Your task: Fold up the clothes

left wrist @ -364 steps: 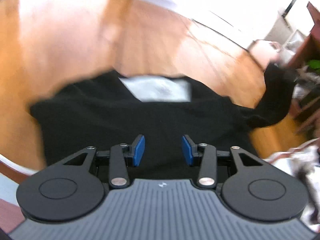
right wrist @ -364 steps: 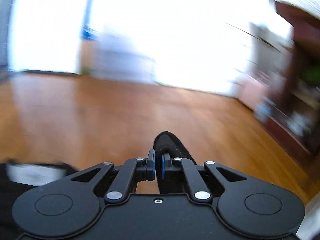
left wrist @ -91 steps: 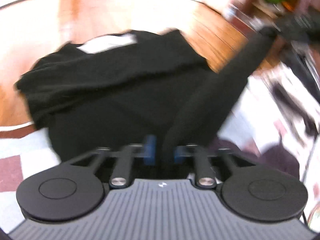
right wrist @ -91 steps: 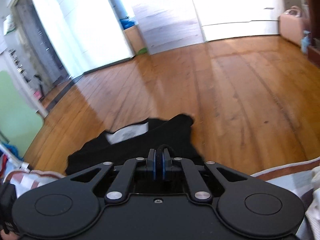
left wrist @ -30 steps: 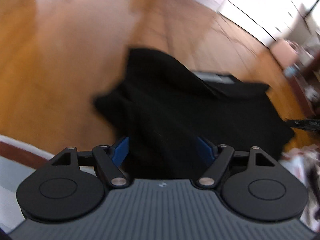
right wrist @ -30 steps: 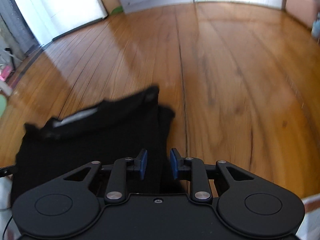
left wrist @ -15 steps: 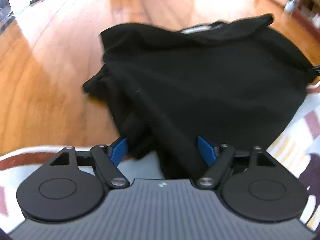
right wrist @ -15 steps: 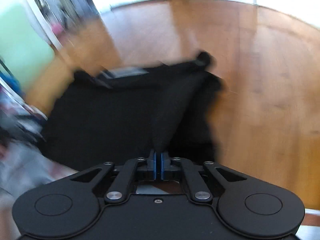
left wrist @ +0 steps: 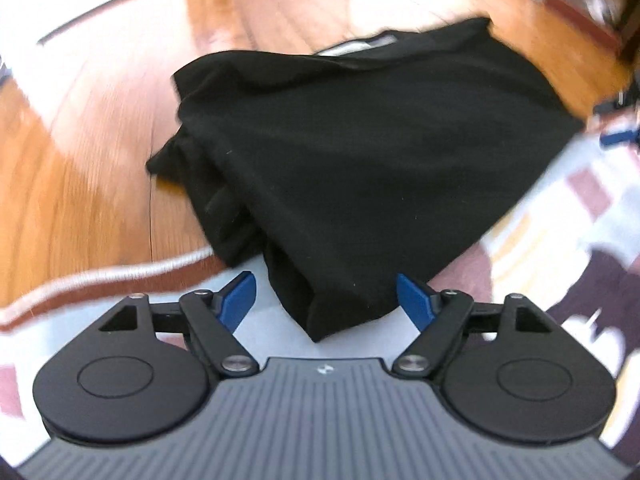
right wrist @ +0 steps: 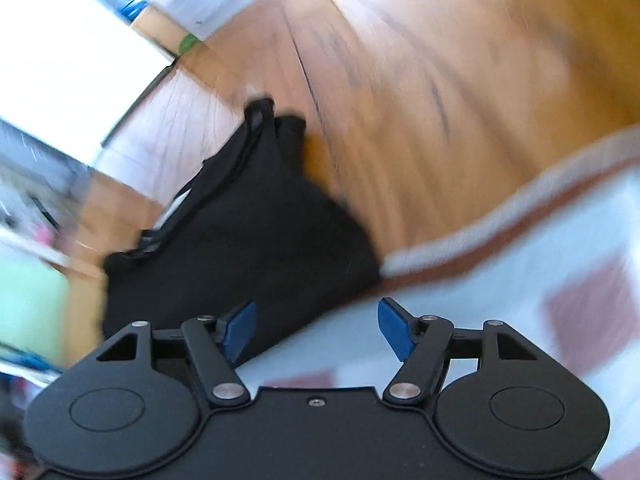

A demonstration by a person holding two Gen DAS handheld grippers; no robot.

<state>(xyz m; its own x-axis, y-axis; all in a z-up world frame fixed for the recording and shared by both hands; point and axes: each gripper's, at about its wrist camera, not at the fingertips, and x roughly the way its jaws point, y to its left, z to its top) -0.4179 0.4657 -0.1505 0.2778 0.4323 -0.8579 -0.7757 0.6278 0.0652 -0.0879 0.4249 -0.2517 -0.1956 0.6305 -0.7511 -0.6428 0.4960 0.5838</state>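
A black T-shirt (left wrist: pixel 360 152) lies folded in on itself, partly on the wooden floor and partly on a patterned rug. A strip of its white print (left wrist: pixel 356 46) peeks out at the far edge. My left gripper (left wrist: pixel 326 300) is open, its blue pads either side of the shirt's near corner, not gripping it. In the right wrist view the same black T-shirt (right wrist: pixel 256 224) lies ahead and to the left. My right gripper (right wrist: pixel 316 330) is open over the rug, with the shirt's edge by its left pad.
The wooden floor (right wrist: pixel 440 80) stretches beyond the shirt. The rug (right wrist: pixel 520 280) has a white and brown border and dark red squares. A blurred glimpse of the other gripper (left wrist: pixel 620 136) shows at the right edge. White cabinets (right wrist: pixel 60 40) stand far off.
My right gripper was shut on a fold of the shirt half a second ago and has opened, letting it drop. The left gripper stays open and has pulled back towards the rug.
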